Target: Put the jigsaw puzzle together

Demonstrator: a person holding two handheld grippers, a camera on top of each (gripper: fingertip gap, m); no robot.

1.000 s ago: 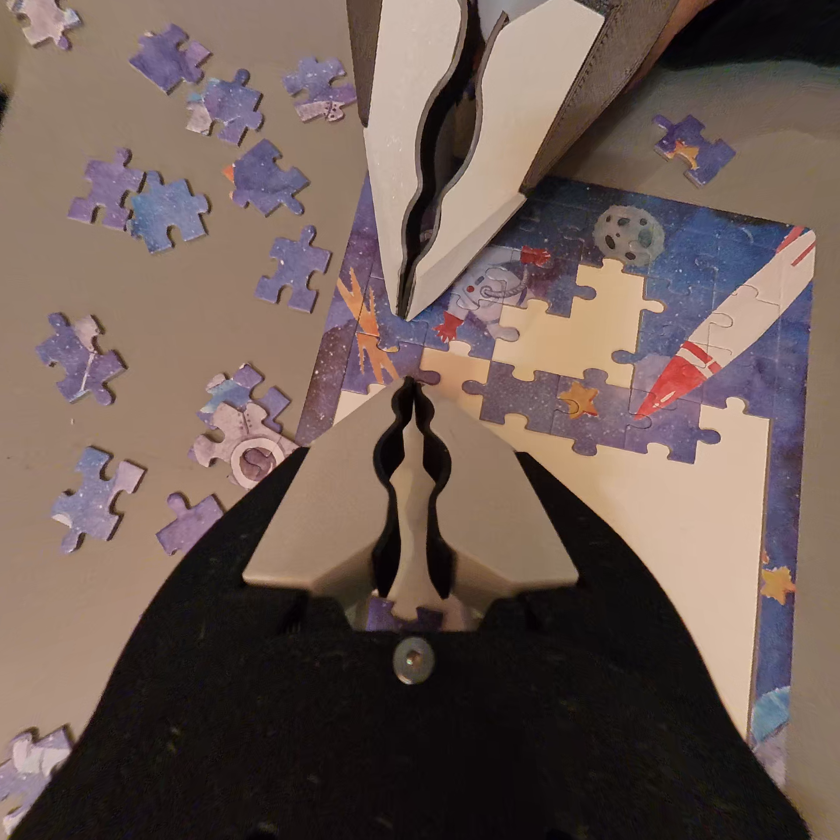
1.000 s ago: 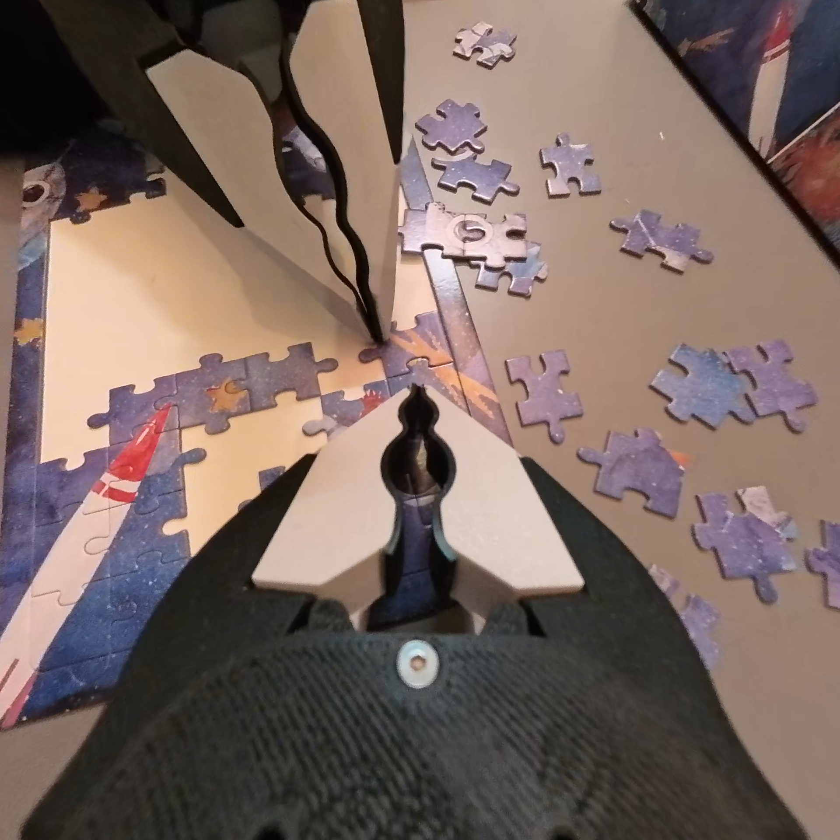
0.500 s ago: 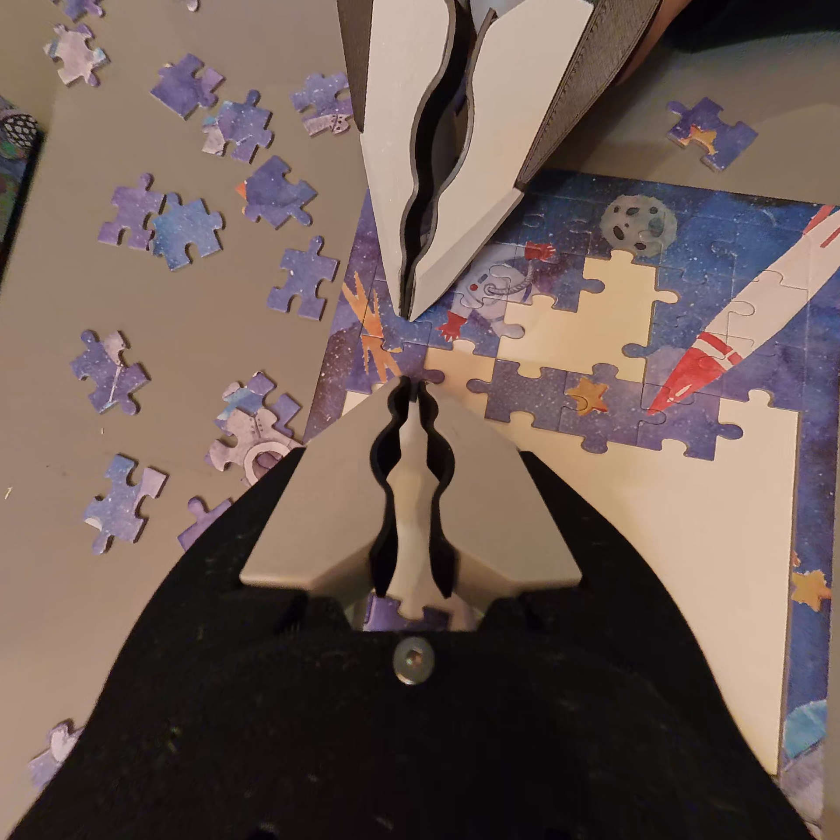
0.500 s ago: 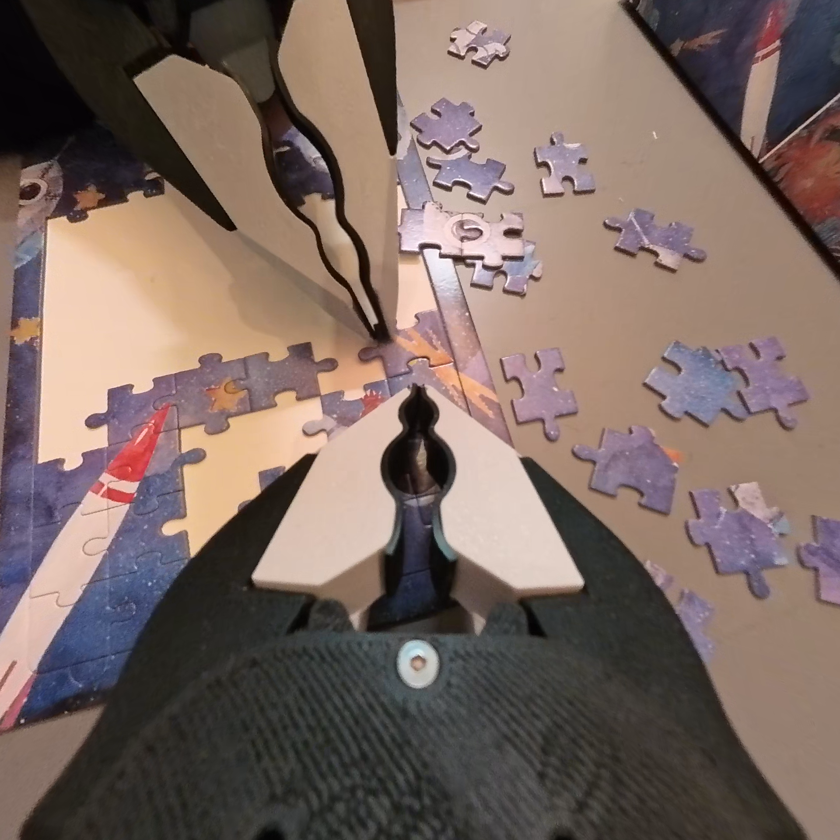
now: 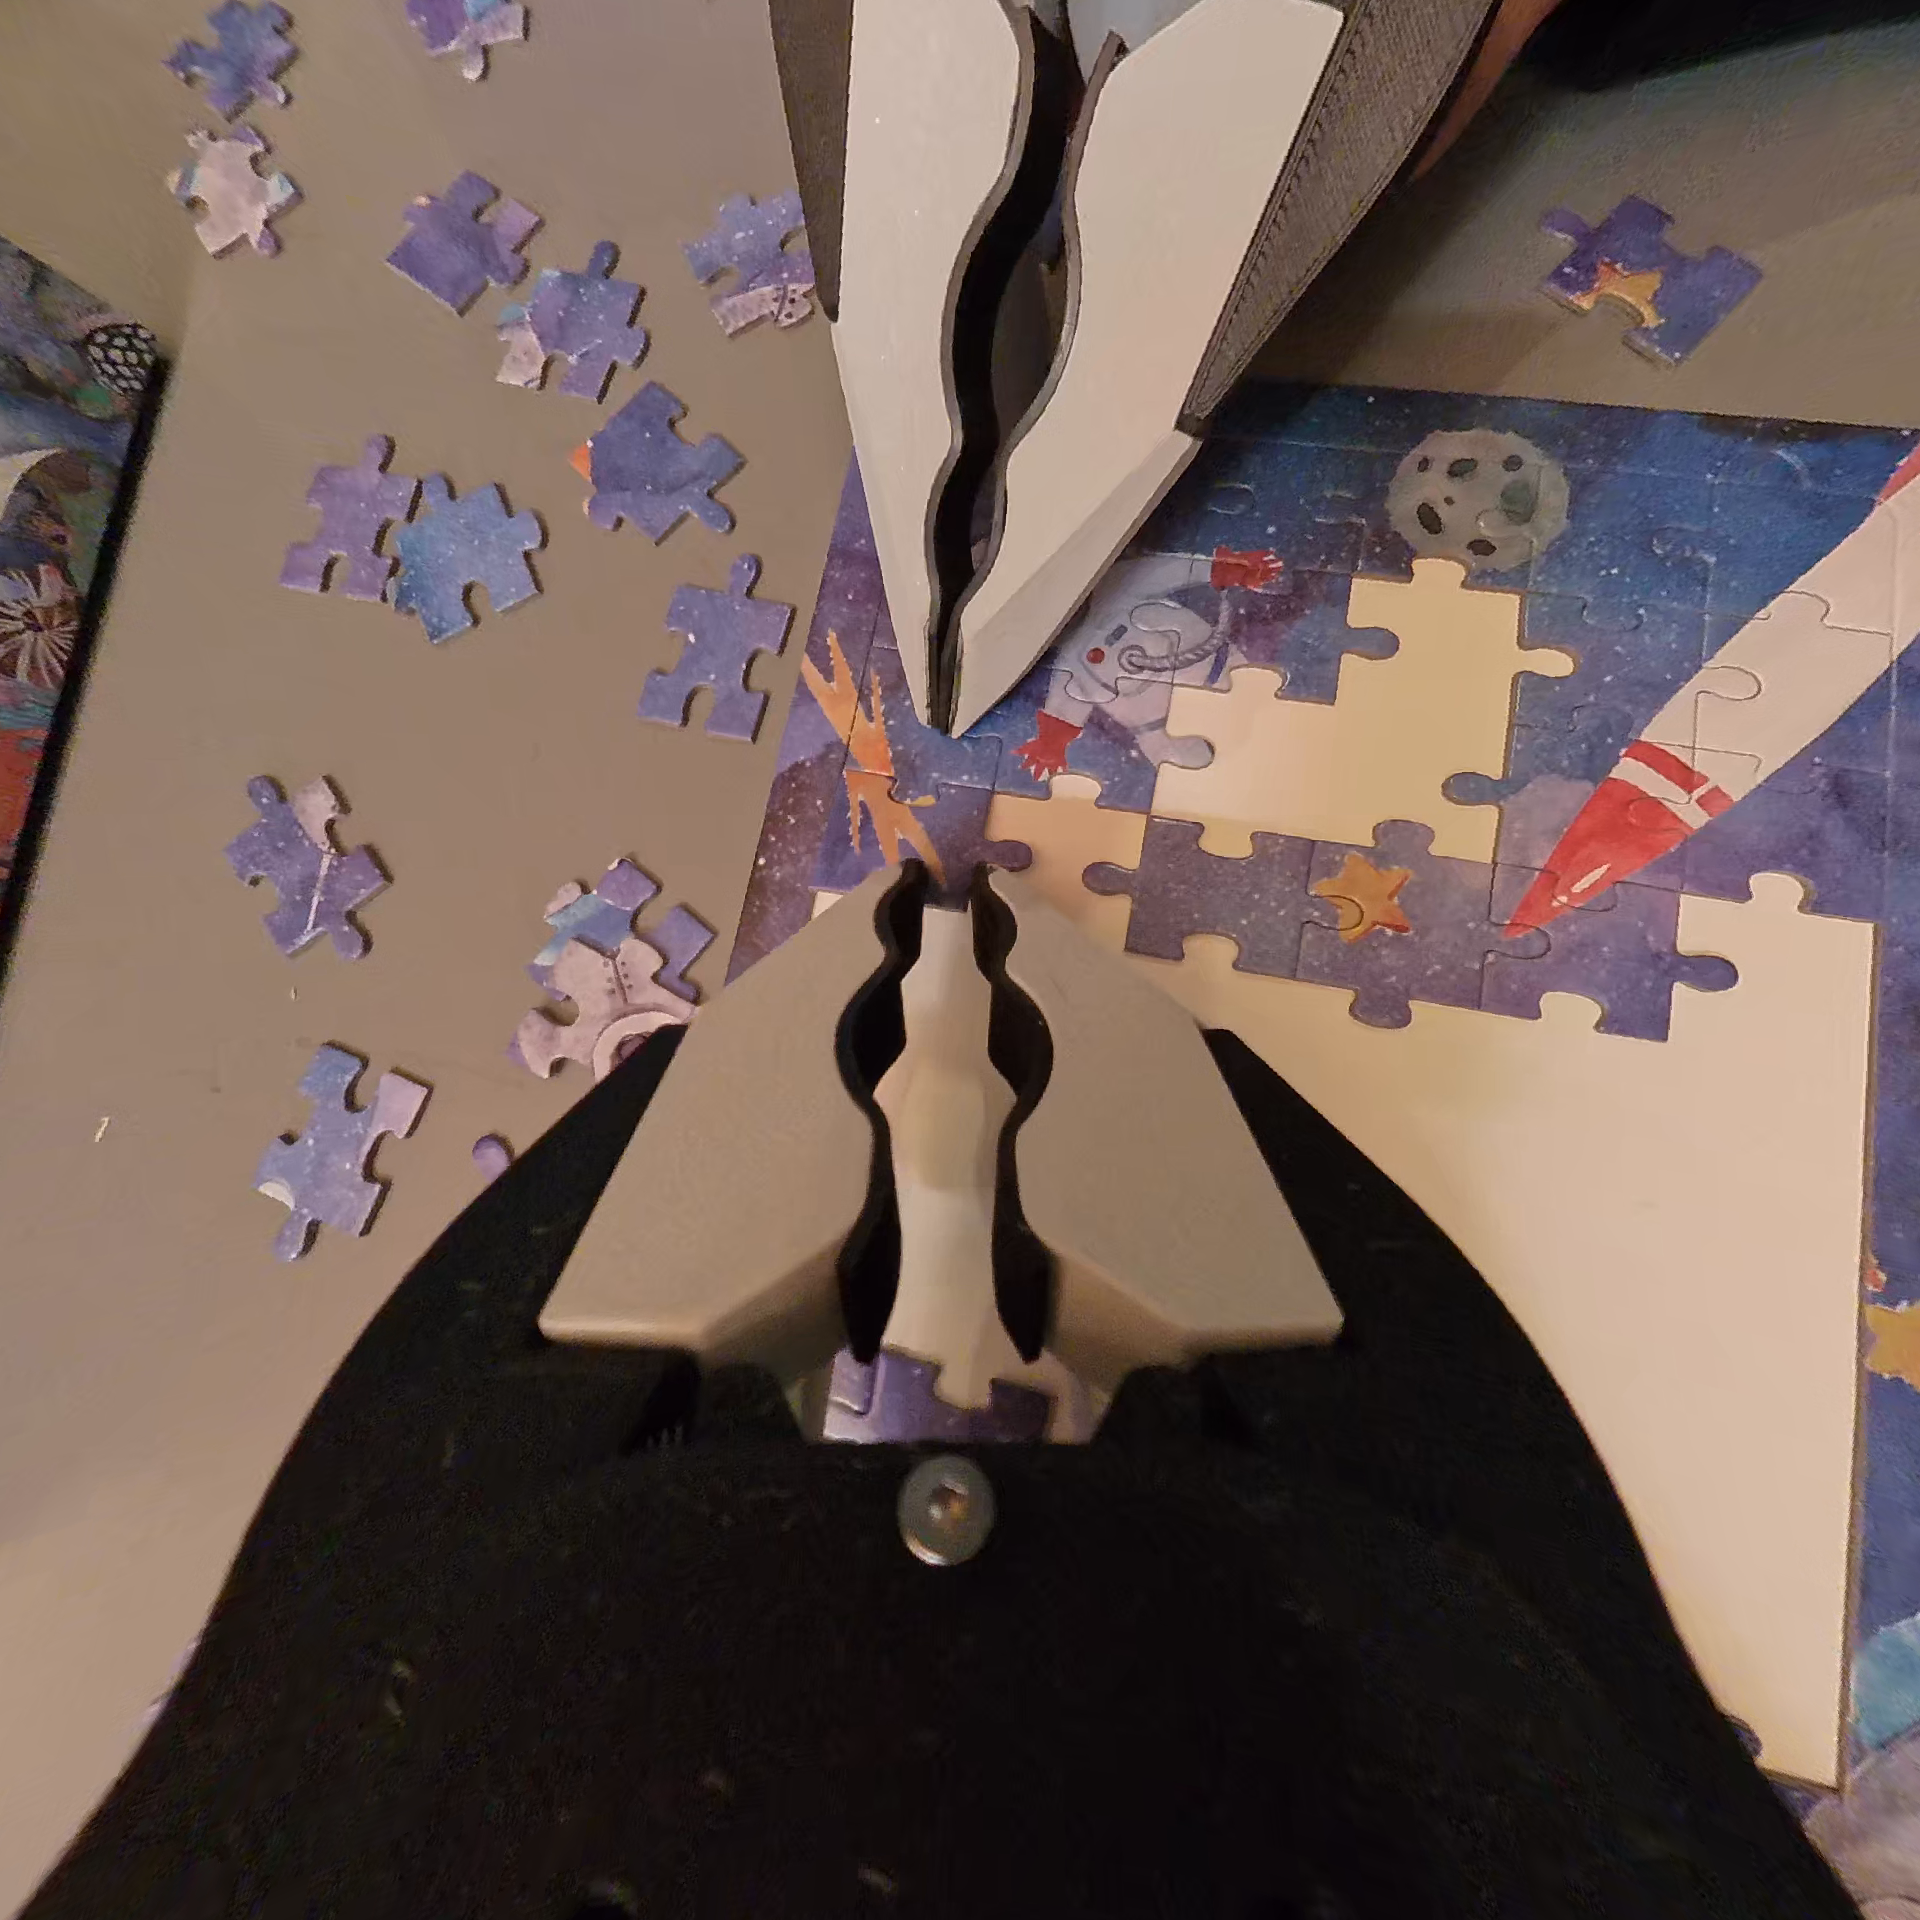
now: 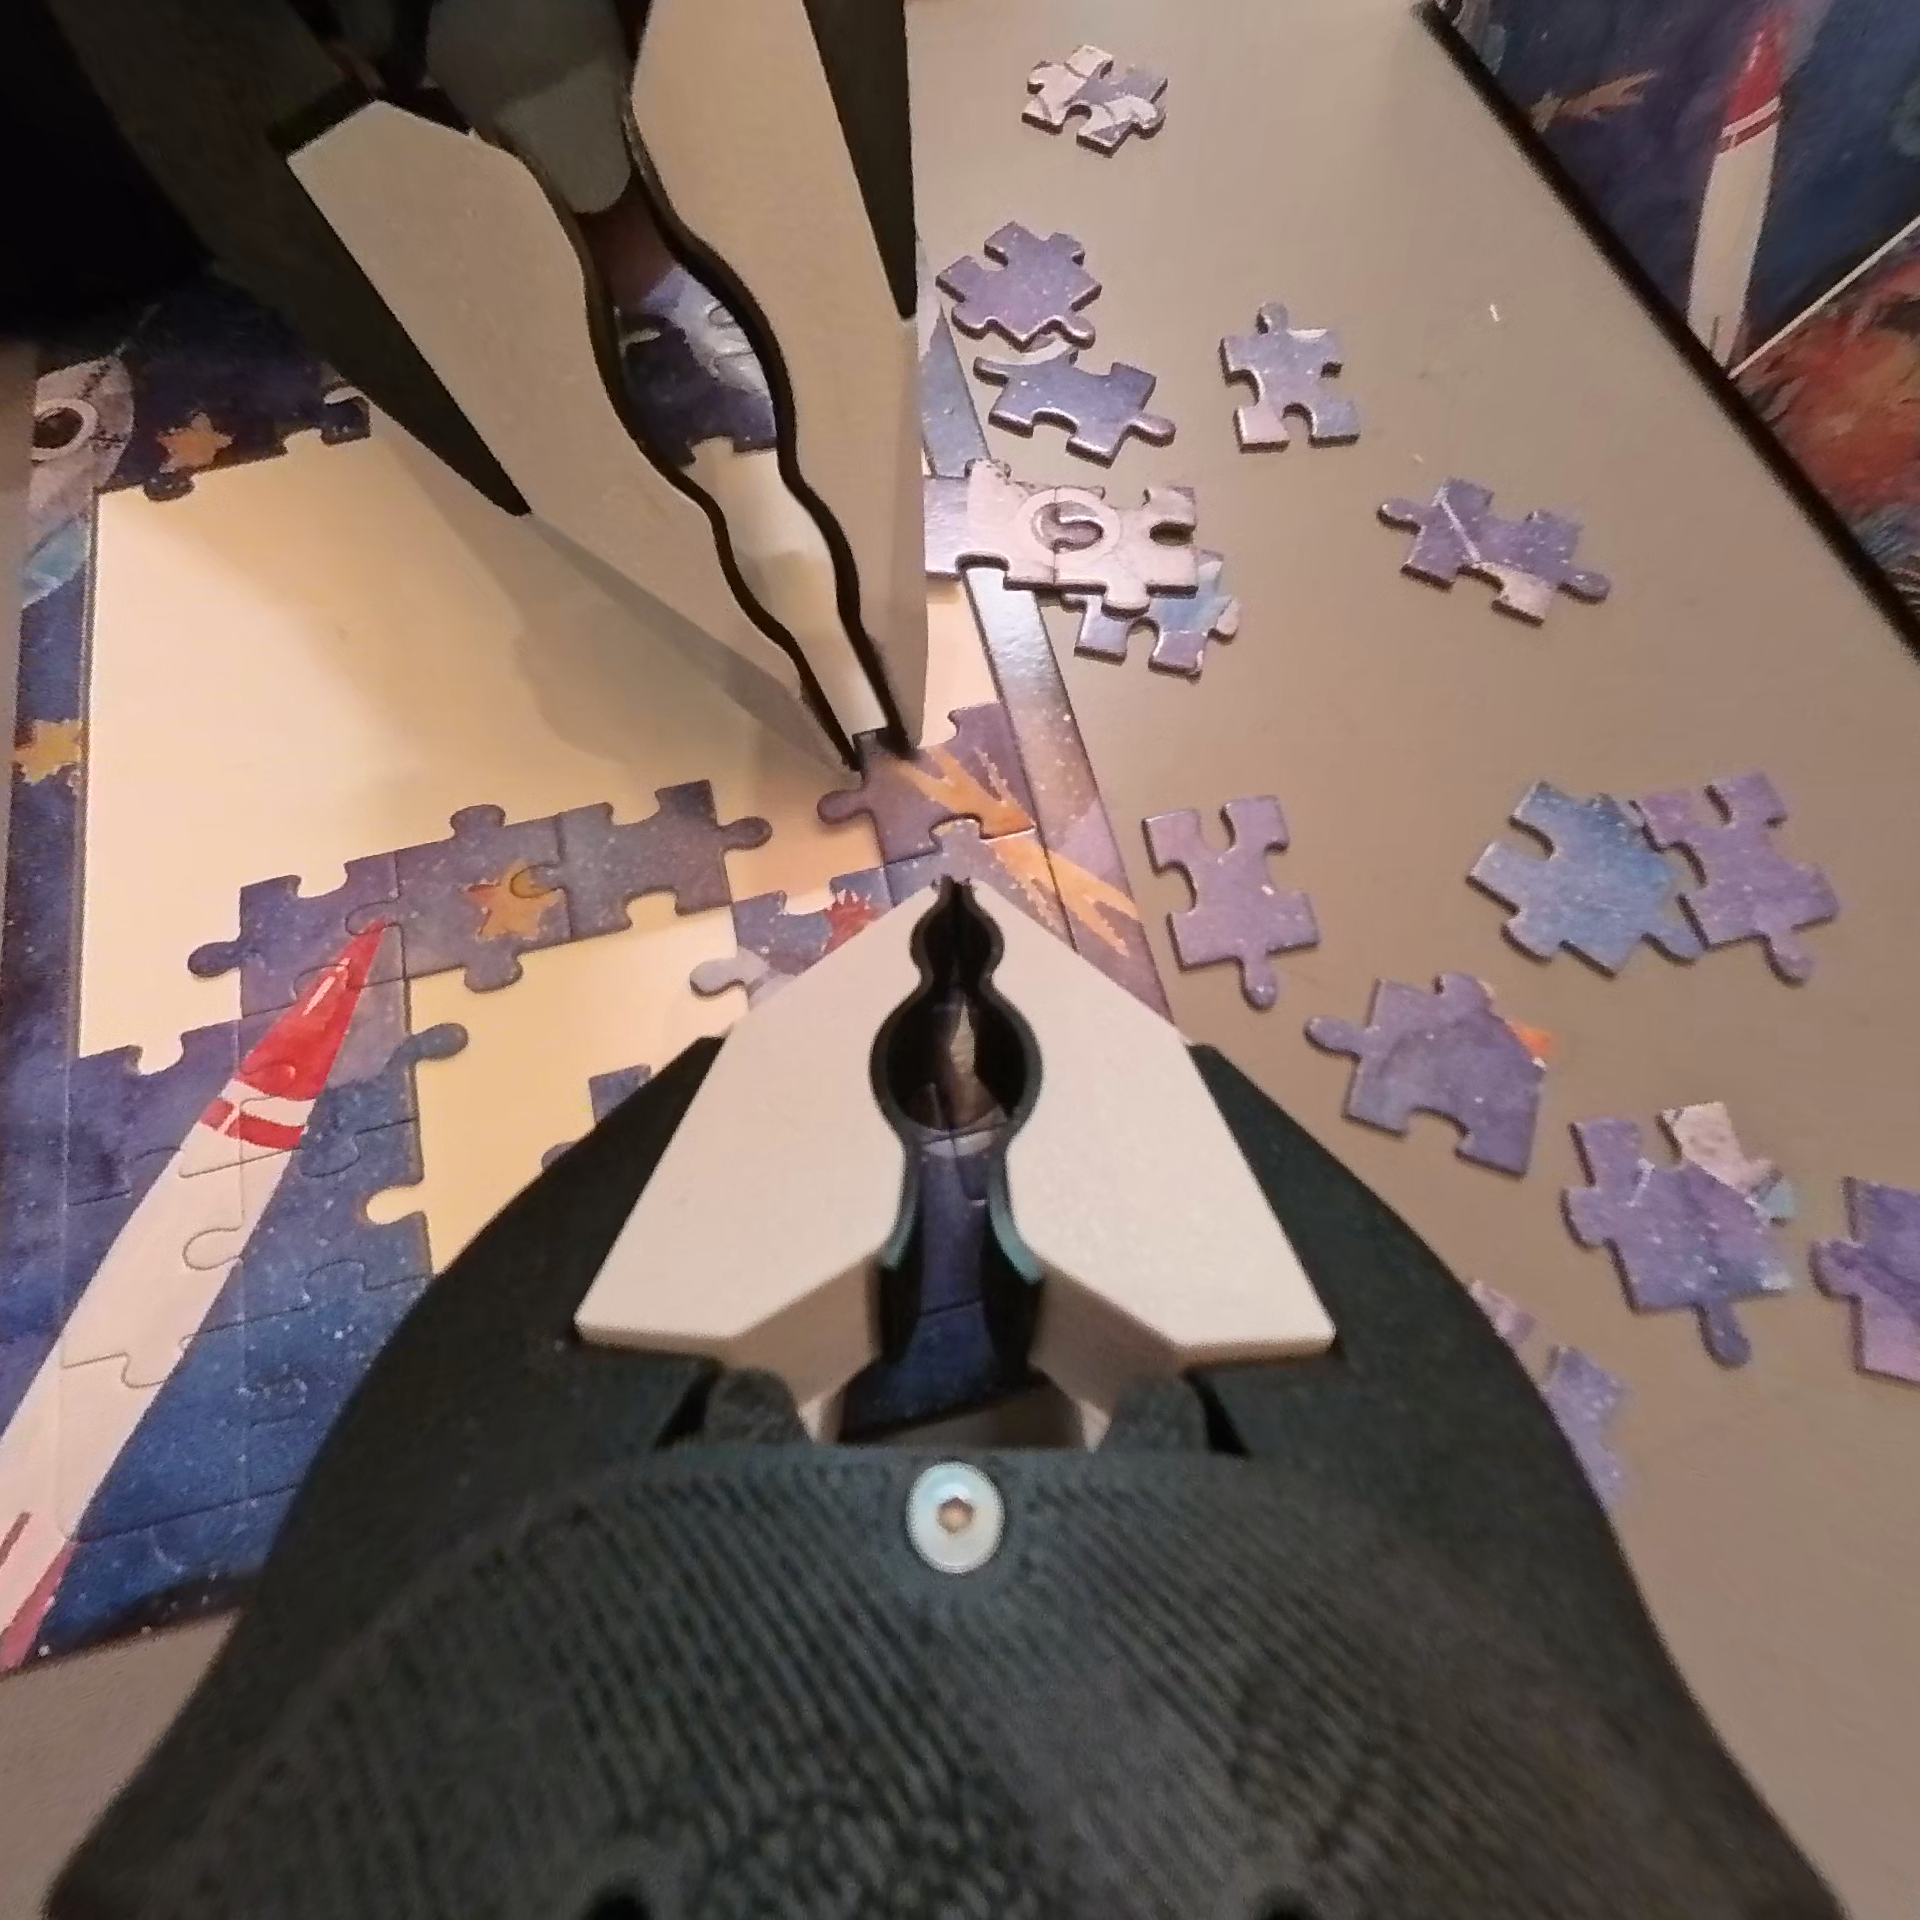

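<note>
1. A flat cardboard puzzle piece (image 6: 940, 795) with an orange streak lies in the half-built space puzzle (image 5: 1558, 935), near its edge.
2. The left gripper (image 6: 871, 750), fingertips slightly apart, touches that piece's rim.
3. The right gripper (image 6: 954, 888), wavy pads together, rests tip-down on the piece at six o'clock.
4. Knobbed loose pieces (image 6: 1236, 894) scatter across the matte grey table (image 6: 1351, 727).
5. Only the right wrist view shows the glossy box lid (image 6: 1766, 208) at one o'clock.

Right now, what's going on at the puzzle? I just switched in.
Both grippers are down on a half-built space jigsaw in its tray. The left gripper has its fingertips slightly apart over a placed piece with orange streaks at the tray's edge, not gripping it. The right gripper is shut, its tip on the neighbouring placed piece. Loose pieces lie scattered on the grey table, and much of the tray is unfilled.
</note>
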